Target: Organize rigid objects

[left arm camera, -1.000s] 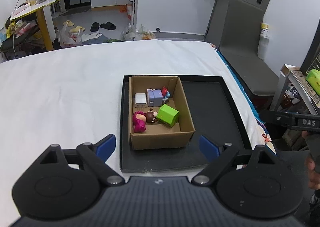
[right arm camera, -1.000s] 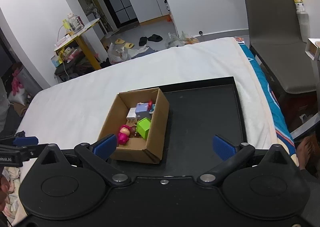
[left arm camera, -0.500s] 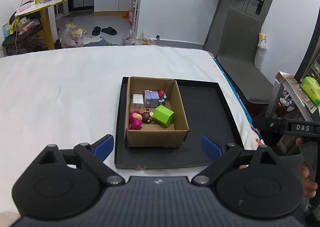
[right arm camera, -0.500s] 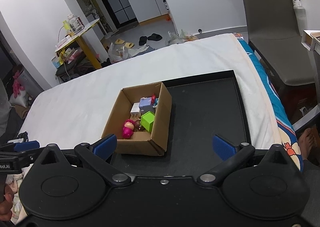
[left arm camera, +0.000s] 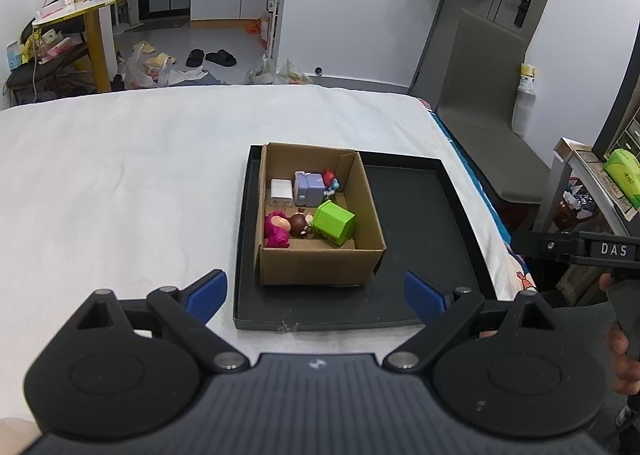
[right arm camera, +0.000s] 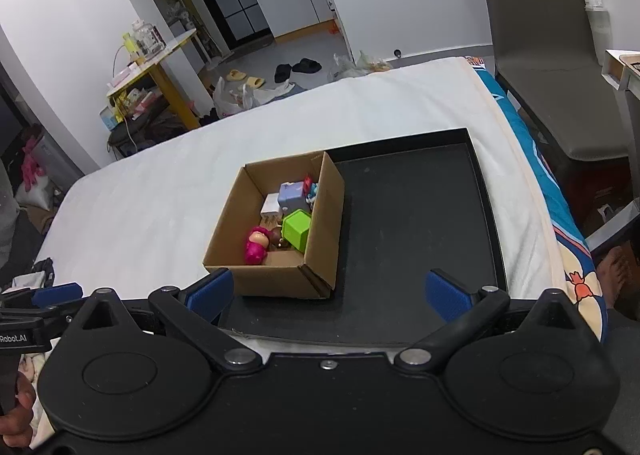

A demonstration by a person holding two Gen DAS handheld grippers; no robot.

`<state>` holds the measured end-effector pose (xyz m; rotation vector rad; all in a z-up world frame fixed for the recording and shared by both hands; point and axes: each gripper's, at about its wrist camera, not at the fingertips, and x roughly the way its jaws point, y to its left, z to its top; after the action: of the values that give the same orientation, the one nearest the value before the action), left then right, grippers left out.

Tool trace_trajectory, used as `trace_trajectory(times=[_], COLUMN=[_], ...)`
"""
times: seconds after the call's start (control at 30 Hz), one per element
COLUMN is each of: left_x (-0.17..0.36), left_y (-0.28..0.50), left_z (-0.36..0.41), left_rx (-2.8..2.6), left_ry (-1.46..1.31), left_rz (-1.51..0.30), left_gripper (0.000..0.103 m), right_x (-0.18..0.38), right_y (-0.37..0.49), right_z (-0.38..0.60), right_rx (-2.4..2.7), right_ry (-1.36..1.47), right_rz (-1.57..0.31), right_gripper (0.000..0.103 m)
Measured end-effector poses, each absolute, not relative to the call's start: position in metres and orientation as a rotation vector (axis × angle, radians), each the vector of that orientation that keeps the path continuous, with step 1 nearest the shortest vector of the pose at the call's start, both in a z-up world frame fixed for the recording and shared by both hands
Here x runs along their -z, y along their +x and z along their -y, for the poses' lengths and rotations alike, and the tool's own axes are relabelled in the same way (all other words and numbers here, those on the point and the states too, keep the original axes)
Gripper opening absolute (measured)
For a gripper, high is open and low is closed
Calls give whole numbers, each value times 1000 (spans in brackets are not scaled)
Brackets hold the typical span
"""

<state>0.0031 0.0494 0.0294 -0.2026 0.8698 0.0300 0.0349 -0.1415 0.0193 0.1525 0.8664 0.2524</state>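
Both grippers held back near the front edge of a black tray point(left arm camera: 420, 247) lying on a white-covered bed point(left arm camera: 120, 175). Left gripper point(left arm camera: 316, 291) spread wide, blue fingertips point(left arm camera: 208, 289) well apart, gripping nothing. Right gripper point(right arm camera: 326, 293) likewise parted, blue fingertips point(right arm camera: 446, 295) hanging over the tray's near rim, nothing between them. Open cardboard box point(left arm camera: 320, 269) standing in the left part of the tray, its right part bare. Inside the box, 6 small things visible: a green cube point(left arm camera: 334, 223) tilted against the right wall, a pink figure point(left arm camera: 276, 229) lying in the front left corner, a small brown figure point(left arm camera: 299, 223) between and touching those 2, a white block point(left arm camera: 281, 193) at the back left, a lilac block point(left arm camera: 309, 187) just beside it, and a red-and-blue toy point(left arm camera: 331, 179) tucked at the back right, partly hidden. From the right wrist view, same box point(right arm camera: 280, 279) seen at an angle, green cube point(right arm camera: 297, 228) nearest its right wall, pink figure point(right arm camera: 256, 245) beside the front wall. Grey chair point(left arm camera: 484, 95) standing past the bed's right side, yellow-legged table point(left arm camera: 92, 11) far left across the room, slippers point(left arm camera: 212, 57) on the floor beyond.
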Motion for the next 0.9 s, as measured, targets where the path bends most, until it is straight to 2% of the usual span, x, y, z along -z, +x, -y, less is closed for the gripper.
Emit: trace_trajectory(times=[0.9], left_x=[-28], left_y=[-8], left_z=[-52], left_rx=[-59], left_ry=[-206], left_rz=[-893], left_gripper=[95], right_x=[-21], right_y=[27], right_z=[142], right_rx=[-251], right_ry=[129], right_rz=[-865], right_gripper=[103])
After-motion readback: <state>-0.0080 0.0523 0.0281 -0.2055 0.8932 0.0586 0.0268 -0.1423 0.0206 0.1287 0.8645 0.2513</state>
